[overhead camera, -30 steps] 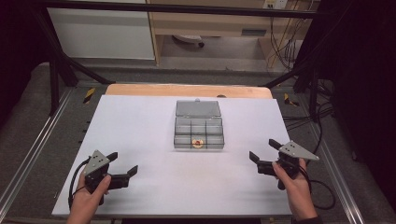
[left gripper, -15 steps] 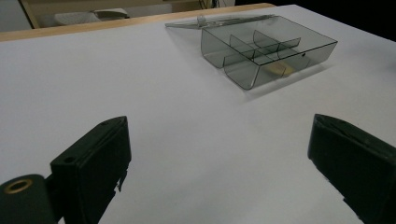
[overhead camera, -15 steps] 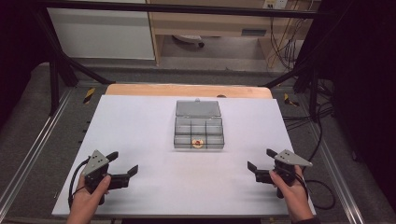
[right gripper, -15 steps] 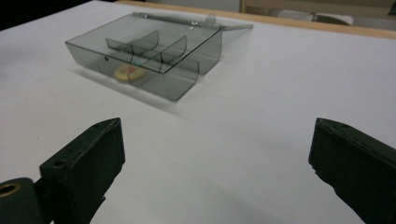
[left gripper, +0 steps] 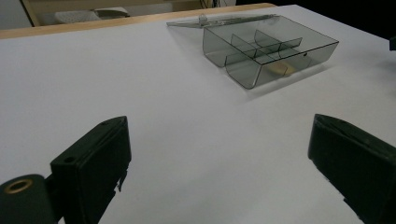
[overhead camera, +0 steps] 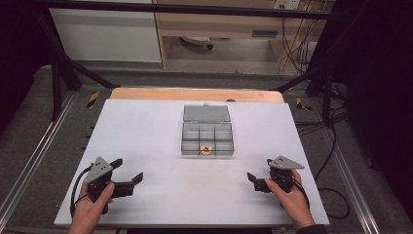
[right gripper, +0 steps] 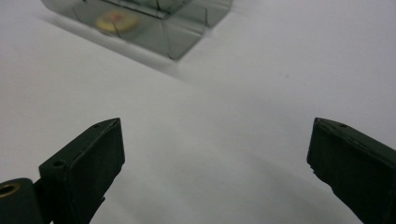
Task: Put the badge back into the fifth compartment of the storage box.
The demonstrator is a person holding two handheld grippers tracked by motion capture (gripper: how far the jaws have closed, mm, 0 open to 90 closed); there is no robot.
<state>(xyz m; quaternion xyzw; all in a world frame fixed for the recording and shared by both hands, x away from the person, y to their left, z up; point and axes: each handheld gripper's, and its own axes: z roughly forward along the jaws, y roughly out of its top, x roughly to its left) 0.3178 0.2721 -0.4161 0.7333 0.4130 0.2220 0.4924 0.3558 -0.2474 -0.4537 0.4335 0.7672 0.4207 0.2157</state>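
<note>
A clear plastic compartment box (overhead camera: 207, 139) sits at the middle of the white table top (overhead camera: 146, 131), its lid (overhead camera: 206, 113) folded flat behind it. A small round yellowish piece with a red spot (overhead camera: 206, 149) lies in the front middle compartment. My left gripper (overhead camera: 127, 169) is held near the front left edge, open and holding nothing. My right gripper (overhead camera: 259, 169) is near the front right edge, also open and holding nothing. The left gripper view shows wide-apart jaws (left gripper: 219, 163) facing the box (left gripper: 271, 51). The right gripper view shows its gripper (right gripper: 215, 163) below the box (right gripper: 187, 28) and the round piece (right gripper: 116, 21).
A wooden strip (overhead camera: 195, 94) runs along the table's far edge. Metal rails (overhead camera: 29, 161) flank both sides. Cables (overhead camera: 331, 161) hang off to the right. Bare white surface lies between both grippers and the box.
My right gripper has drawn back toward the front edge and slightly inward. The left gripper and the box have stayed where they were.
</note>
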